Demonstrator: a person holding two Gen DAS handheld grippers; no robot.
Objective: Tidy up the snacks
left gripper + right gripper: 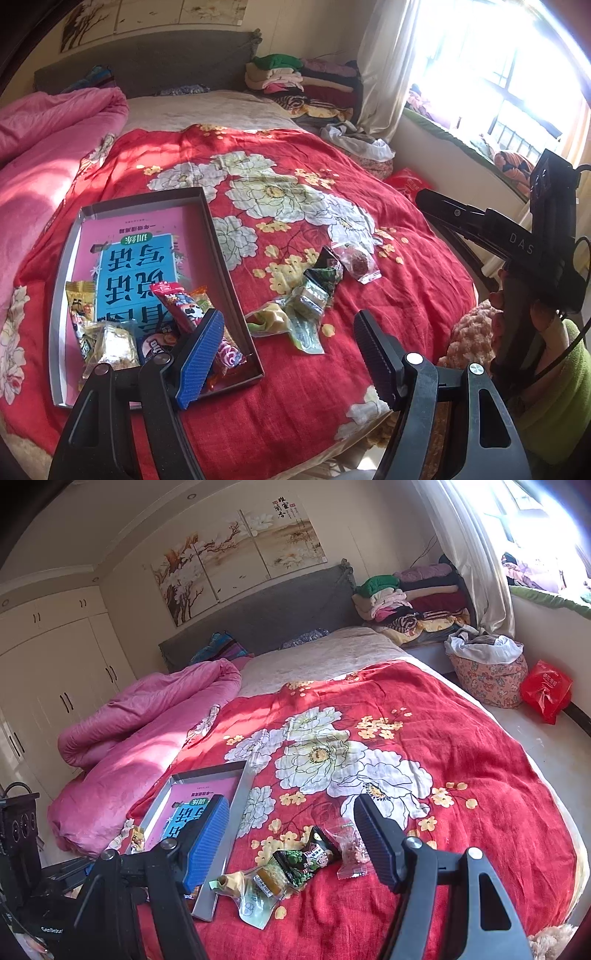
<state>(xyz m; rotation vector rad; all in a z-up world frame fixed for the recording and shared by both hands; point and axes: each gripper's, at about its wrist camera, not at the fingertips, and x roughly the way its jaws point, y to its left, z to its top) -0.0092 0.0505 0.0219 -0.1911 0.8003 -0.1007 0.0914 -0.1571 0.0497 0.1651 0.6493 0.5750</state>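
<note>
Red bedspread (369, 332), loose snacks (314, 288) ahead of both hand-held grippers, jaws apart and empty.
Left hand-held gripper (291, 358) view alone shows the packets inside the tray (218, 236) beside its left finger; right hand-held gripper (291, 842).

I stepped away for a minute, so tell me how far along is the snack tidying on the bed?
Partly done. Several wrapped snacks already lie in the shallow box, among them a red packet. Nothing is in hand: the left gripper and right gripper both stand open and empty. Left on the red bedspread beside the box: a dark green packet, a clear-wrapped round sweet and a few pale wrapped pieces.
</note>
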